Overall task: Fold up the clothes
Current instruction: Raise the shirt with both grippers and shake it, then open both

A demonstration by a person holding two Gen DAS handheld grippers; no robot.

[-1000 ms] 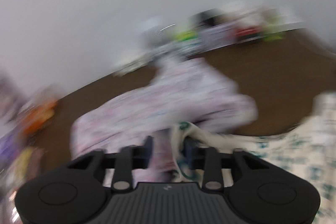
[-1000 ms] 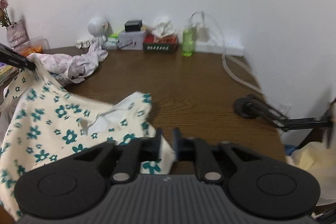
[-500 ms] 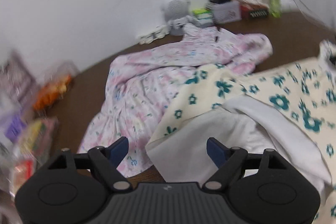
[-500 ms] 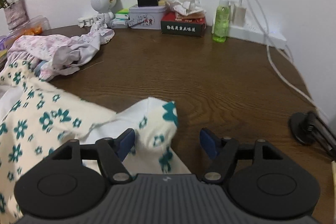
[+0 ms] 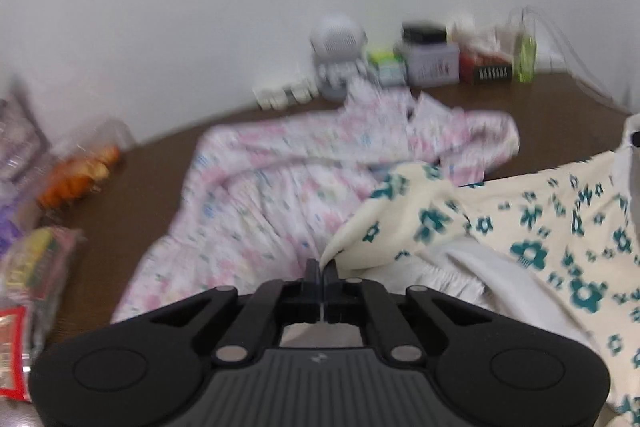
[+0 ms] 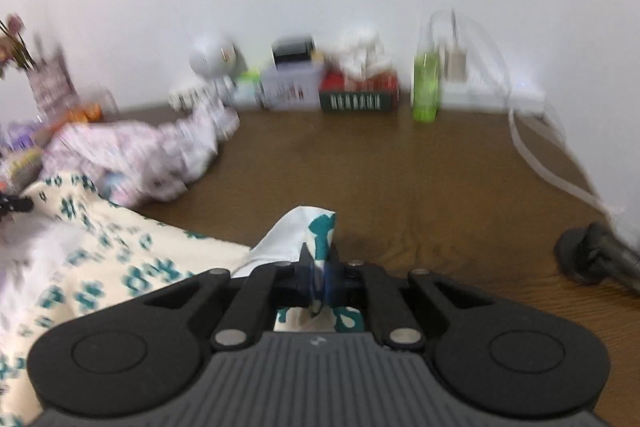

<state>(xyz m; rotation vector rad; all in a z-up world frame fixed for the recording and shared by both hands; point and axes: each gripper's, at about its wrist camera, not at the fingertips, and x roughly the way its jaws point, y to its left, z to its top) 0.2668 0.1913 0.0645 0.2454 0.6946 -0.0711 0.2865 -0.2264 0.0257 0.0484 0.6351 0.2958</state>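
Observation:
A cream garment with teal flowers (image 5: 520,227) lies spread over the brown table (image 6: 400,167), its white lining showing. My left gripper (image 5: 322,269) is closing to shut on the garment's left edge, where the cloth runs into the fingertips. A bunched corner of the same garment (image 6: 120,267) stands up between the fingers of my right gripper (image 6: 318,267), which is closing to shut on it. Behind it lies a crumpled pink floral garment (image 5: 280,187), also visible in the right wrist view (image 6: 140,151); neither gripper touches it.
Along the back wall stand a white round device (image 6: 212,57), boxes (image 6: 292,87), a green bottle (image 6: 426,87) and a power strip with cables (image 6: 520,95). Snack packets (image 5: 76,179) crowd the left edge. A black clamp (image 6: 592,255) sits at the right.
Both grippers were open half a second ago and have closed on the cream garment. The right gripper moved forward onto its corner; the left stayed in place.

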